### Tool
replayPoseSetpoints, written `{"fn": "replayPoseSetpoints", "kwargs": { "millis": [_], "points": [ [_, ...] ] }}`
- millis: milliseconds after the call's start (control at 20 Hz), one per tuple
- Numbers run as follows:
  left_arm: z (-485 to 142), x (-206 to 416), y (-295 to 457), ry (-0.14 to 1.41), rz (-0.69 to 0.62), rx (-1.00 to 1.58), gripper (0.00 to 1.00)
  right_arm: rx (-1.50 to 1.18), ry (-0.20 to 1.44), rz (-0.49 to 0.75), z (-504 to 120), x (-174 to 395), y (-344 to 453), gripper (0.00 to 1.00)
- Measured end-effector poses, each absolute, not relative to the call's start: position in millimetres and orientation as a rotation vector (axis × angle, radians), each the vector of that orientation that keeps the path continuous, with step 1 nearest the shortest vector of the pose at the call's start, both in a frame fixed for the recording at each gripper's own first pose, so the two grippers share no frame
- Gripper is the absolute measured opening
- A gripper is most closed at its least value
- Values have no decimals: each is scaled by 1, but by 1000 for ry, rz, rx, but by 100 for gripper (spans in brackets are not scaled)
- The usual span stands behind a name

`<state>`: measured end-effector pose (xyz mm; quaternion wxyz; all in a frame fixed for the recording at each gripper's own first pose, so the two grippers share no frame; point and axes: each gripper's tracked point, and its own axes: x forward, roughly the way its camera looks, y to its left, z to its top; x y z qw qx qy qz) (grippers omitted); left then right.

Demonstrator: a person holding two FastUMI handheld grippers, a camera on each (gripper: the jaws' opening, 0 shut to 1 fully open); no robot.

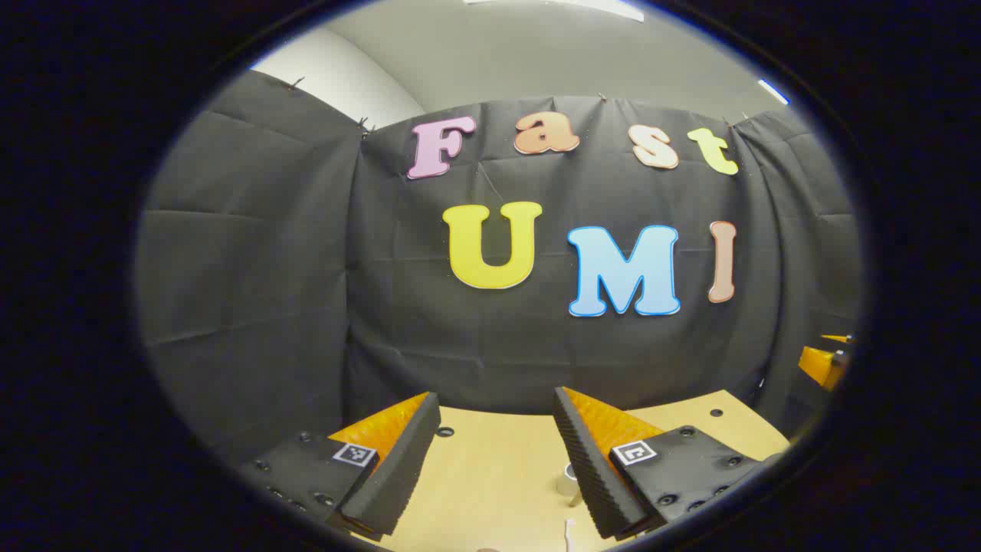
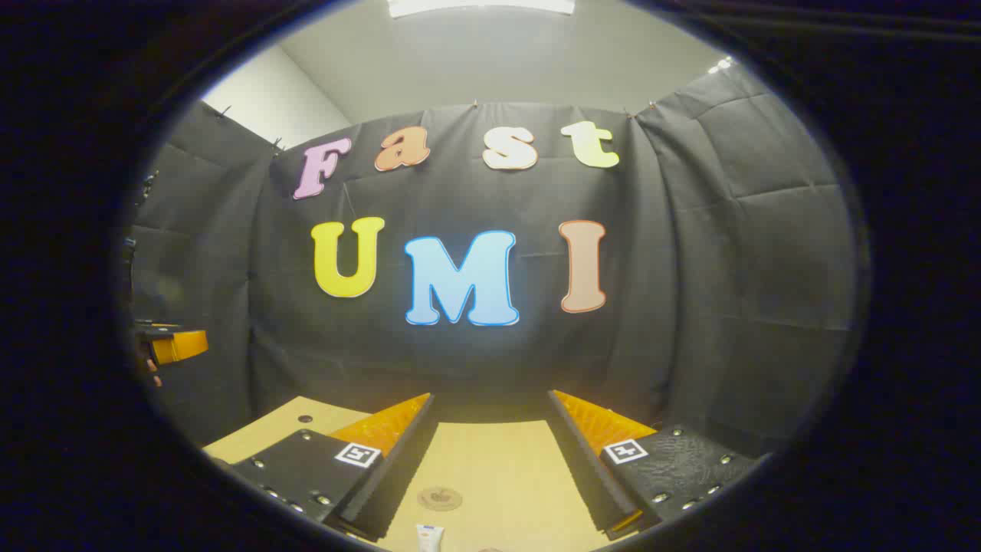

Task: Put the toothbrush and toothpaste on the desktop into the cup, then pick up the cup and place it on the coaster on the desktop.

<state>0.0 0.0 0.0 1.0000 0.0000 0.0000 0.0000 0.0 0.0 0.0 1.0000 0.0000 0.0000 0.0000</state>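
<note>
My left gripper (image 1: 494,399) is held open above the wooden desktop (image 1: 490,468), with nothing between its fingers. A small pale round object (image 1: 568,480), possibly the cup, peeks out beside its right finger. A thin white piece (image 1: 569,533), too cut off to identify, lies at the bottom edge. My right gripper (image 2: 489,399) is also open and holds nothing. Below its fingers a round brownish coaster (image 2: 439,498) lies flat on the desktop (image 2: 498,475). The white end of the toothpaste tube (image 2: 429,537) shows just nearer than the coaster.
The black cloth wall stands close behind the desktop's far edge. Small dark holes (image 1: 716,412) dot the tabletop. The other gripper (image 1: 824,362) shows at the right edge of the left gripper view, and the other gripper (image 2: 175,345) at the left edge of the right gripper view.
</note>
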Motion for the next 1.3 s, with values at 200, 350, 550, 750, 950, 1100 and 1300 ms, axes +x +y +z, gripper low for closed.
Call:
{"fn": "replayPoseSetpoints", "kwargs": {
  "millis": [200,350,550,750,950,1100,1300],
  "points": [
    [-12,14,-22,35,-17,37,92,13,24,16,-10,-6,1,90],
    [-16,15,-31,48,-33,31,92,43,23,28,-12,-9,4,90],
    [-19,15,-34,58,-32,41,92,46,42,37,-17,-7,10,90],
    [-31,16,-38,92,-40,30,92,31,65,49,-22,-6,17,90],
    [-62,17,-45,178,-56,36,92,15,134,64,-42,-4,25,89],
    [-107,16,-60,302,-96,15,96,29,237,75,-67,-4,34,91],
    [-162,8,-79,450,-131,49,96,21,438,103,-123,-11,49,91]
  ]
}}
